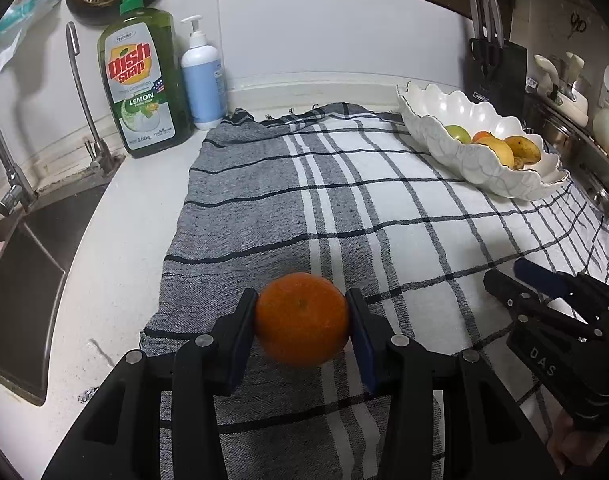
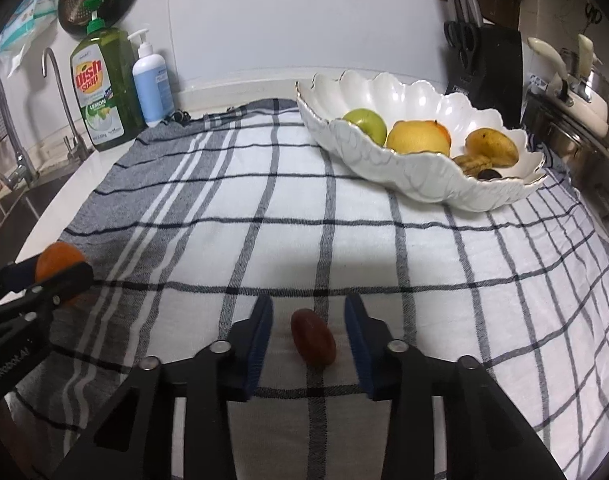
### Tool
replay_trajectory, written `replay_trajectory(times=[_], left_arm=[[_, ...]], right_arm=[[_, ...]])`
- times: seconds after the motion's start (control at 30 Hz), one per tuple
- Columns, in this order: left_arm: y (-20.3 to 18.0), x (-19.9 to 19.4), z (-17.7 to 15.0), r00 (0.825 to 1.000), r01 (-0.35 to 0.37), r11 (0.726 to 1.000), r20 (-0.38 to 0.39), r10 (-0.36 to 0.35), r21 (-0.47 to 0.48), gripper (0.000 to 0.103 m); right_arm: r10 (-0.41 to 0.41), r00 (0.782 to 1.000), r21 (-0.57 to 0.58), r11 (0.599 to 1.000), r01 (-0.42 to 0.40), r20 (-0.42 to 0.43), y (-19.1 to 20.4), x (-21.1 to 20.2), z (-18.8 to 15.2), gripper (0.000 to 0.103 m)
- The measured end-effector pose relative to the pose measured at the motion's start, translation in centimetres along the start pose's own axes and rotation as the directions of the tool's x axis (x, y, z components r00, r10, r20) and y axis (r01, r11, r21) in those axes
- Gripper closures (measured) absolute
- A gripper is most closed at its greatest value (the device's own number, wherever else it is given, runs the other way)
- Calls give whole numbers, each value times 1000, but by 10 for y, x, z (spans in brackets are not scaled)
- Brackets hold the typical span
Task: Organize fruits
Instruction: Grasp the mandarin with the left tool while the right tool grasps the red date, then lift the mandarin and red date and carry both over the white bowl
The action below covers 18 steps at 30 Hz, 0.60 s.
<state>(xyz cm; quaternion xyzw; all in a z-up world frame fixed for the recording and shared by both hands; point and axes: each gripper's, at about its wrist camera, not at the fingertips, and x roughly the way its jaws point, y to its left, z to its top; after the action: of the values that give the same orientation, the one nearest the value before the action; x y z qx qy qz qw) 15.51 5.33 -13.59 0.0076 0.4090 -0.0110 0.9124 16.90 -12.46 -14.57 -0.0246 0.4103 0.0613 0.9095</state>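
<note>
Over plaid cloth (image 2: 384,240): left gripper (image 1: 302,312) clamps orange (image 1: 302,318); right gripper (image 2: 308,332) narrow, straddling red grape (image 2: 313,338), pads not touching.

We see checked cloth (image 2: 344,240) bare between both grippers and white scalloped bowl (image 2: 420,168); passage there open. Bowl's near rim raised, fruit inside crowds its right half, left half free. Behind bowl, knife block (image 2: 488,68) and pot (image 2: 584,92) hem far right corner. Dish soap bottle (image 1: 144,80) and pump bottle (image 1: 202,76) block far left; sink (image 1: 20,288) drops off left.
</note>
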Motion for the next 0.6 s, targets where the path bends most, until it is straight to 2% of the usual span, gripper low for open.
replay_trajectory(times=[0.27,0.6], left_arm=[[0,-1,-1,1000,10,1000,-3,-11,-3,59],[-3,-7,1,1000,17,1000,7,-17,0,59]], right_arm=[[10,999,-10,1000,-11,-42,0,3,-4,82],[19,999,-6,1000,-20,-34,-1,-3,-4,83]])
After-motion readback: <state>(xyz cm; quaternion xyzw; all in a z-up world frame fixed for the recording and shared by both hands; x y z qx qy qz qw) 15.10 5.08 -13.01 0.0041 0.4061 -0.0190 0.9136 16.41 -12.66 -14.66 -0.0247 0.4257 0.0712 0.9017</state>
